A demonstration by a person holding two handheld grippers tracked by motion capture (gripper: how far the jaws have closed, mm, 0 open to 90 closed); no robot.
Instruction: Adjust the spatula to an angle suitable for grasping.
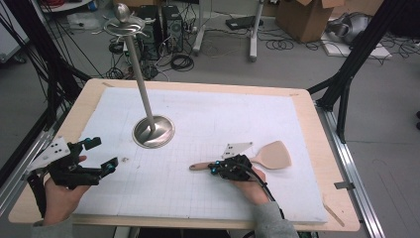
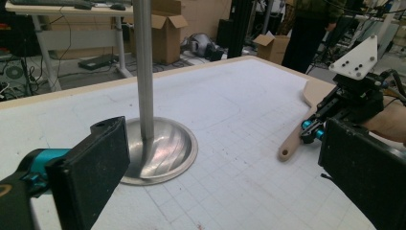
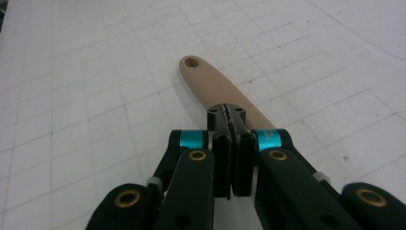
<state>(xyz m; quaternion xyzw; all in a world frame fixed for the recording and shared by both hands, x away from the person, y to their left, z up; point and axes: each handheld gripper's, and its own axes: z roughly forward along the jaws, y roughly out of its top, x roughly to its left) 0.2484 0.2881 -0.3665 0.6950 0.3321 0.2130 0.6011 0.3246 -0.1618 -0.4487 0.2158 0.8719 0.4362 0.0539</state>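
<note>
One step appears complete: the right claw [image 1: 214,168] is clamped shut over the handle of the wooden spatula [image 1: 271,155], which lies flat on the table [image 1: 208,116]. Lifting and hanging on the metal stand [image 1: 153,132] likely remain. Left claw [image 1: 101,156] stands open, empty.

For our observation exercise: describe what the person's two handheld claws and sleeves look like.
Both are black, each with two flat black pads, teal rings and brass rivets. The left claw and the right claw each carry a grey three-cornered plate with small holes. A black cable trails from each. The sleeves are grey.
</note>
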